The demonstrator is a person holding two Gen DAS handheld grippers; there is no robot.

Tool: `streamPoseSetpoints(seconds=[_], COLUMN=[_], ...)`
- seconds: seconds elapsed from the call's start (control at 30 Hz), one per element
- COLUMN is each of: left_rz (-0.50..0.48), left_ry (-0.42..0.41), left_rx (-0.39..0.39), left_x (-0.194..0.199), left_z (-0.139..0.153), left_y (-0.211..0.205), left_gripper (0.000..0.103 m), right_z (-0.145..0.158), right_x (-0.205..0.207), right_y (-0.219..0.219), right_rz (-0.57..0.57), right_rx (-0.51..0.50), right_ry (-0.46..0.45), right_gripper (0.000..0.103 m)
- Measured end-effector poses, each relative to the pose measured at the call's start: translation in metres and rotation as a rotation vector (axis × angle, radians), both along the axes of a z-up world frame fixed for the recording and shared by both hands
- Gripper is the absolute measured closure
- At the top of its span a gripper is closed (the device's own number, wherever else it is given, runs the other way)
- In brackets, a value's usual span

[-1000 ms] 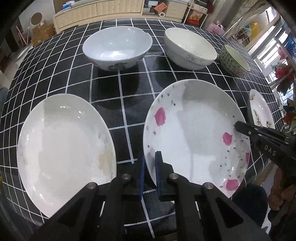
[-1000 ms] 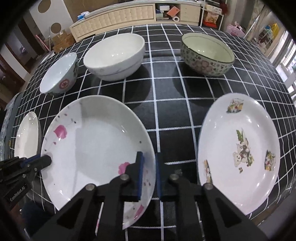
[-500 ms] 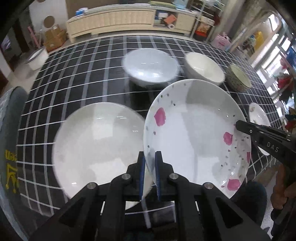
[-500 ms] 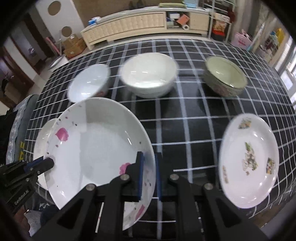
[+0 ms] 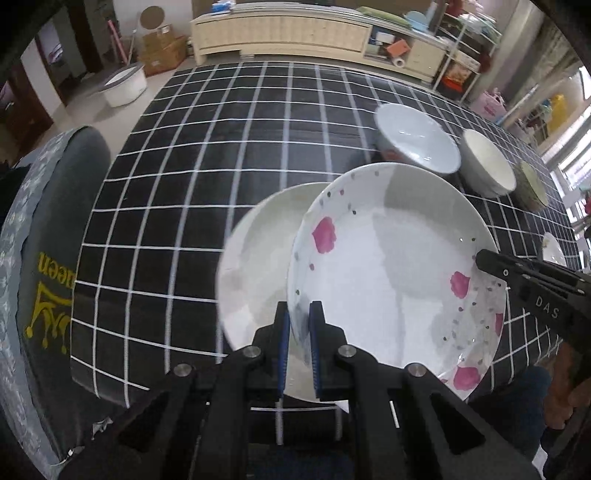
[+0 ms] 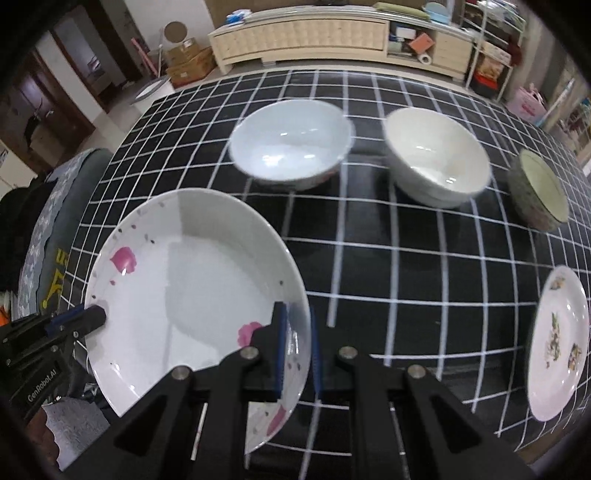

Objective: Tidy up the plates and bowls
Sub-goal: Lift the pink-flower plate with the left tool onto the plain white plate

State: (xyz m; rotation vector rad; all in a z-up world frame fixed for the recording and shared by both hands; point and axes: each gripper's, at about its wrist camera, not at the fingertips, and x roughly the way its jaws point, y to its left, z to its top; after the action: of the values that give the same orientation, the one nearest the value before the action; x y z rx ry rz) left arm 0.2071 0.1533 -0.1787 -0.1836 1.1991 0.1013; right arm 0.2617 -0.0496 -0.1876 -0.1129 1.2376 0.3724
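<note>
A white plate with pink flowers hangs tilted above the black checked table, gripped from both sides. My left gripper is shut on its left rim. My right gripper is shut on its right rim. In the left wrist view the flowered plate overlaps a plain white plate lying on the cloth below it. Three bowls stand in a row behind: a pale blue one, a cream one and a green patterned one. A plate with cartoon prints lies at the right.
A chair with a grey cushion stands against the table's left edge. A white basin sits on the floor beyond it. A long cream cabinet runs along the back wall. A person's hand shows at the lower right.
Both grippers have carried the flowered plate to the left and a little up. It was beside the plain white plate and now overlaps it. The bowls have slid to the right in both views.
</note>
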Motion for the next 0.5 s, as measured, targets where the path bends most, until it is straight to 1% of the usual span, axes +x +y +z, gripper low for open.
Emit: streamPoseSetpoints(seconds=[0.2, 0.5], left_rz=[0.040, 0.074], left_ry=[0.014, 0.031], left_rx=[-0.005, -0.007], left_x=[0.002, 0.003], left_z=[-0.010, -0.022], left_y=[0.024, 0.038], left_gripper=[0.095, 0.095], right_z=[-0.007, -0.018], right_x=[0.003, 0.006], right_y=[0.029, 0.053], right_rz=[0.029, 0.049], right_rx=[-0.029, -0.072], right_ry=[0.009, 0.018], right_gripper=[0.087, 0.087])
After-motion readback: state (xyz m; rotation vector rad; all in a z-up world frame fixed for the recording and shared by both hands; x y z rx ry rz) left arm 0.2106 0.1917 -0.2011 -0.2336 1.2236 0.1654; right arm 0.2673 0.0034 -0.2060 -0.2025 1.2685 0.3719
